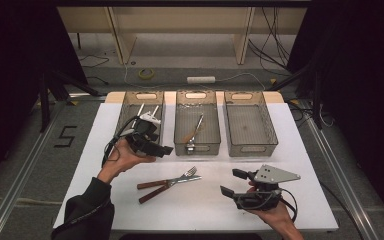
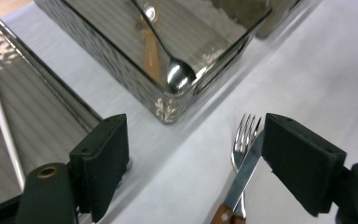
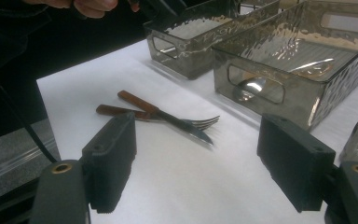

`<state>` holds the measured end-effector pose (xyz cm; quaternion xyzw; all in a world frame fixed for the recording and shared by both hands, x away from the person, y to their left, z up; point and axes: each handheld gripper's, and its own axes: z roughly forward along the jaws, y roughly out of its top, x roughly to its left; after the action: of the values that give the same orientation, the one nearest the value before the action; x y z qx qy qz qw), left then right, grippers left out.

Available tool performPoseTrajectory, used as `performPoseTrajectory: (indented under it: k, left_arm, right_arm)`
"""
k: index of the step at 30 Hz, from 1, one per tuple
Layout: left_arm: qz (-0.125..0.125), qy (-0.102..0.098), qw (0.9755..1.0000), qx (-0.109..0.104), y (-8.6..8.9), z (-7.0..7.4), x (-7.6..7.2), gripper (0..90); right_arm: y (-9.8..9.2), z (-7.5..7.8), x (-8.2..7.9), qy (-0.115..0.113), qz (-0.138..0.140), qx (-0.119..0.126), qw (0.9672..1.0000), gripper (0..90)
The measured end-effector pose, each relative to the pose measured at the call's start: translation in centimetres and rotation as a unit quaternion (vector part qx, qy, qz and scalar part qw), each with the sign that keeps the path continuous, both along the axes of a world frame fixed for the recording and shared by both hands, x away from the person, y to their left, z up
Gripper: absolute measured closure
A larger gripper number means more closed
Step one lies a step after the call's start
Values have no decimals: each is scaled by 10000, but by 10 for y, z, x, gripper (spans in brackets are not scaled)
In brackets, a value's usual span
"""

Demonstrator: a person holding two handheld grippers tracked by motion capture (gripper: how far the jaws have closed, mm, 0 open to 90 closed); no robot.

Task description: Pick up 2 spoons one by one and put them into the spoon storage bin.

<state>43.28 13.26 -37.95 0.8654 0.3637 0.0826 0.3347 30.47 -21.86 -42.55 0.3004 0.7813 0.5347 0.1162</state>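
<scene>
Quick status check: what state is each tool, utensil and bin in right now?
Left tongs: open, nothing between them.
Right tongs: open, empty.
Fork: flat on the table, crossed with the knife.
Knife: flat on the table, lying across the fork.
Spoon: inside the middle bin.
Right bin: looks empty.

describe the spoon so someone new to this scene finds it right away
Start at the three clear bins across the far side of the white table and take the middle bin. The spoon lies inside it, wooden handle, bowl toward the near wall; the fork and knife lie crossed on the table.
</scene>
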Motion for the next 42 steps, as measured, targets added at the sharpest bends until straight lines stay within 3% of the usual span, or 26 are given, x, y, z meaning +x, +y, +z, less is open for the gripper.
performPoseTrajectory:
  k: [11, 20, 27, 31, 38, 42]
  left_arm:
    - [-233, 103, 9990, 357, 3, -9, -10, 221]
    - [-433, 207, 9969, 628, 3, -15, -18, 223]
    - [-464, 284, 9934, 1008, 9, -24, -22, 233]
    - [-508, 427, 9922, 1052, 14, -29, -24, 240]
    - [-493, 472, 9900, 1231, 20, -34, -27, 236]
    - [-488, 469, 9868, 1474, 23, -38, -27, 230]
  right_arm:
    - [0, 0, -1, -15, 9, 8, 10000, 293]
    - [0, 1, -1, -26, 47, -20, 10000, 293]
    - [-1, 1, -1, -9, 44, -13, 10000, 292]
    - [-1, 0, 0, 10, 62, 1, 10000, 292]
    - [-2, 0, 1, 15, 60, 3, 10000, 292]
    - [-2, -1, 0, 14, 71, -14, 10000, 292]
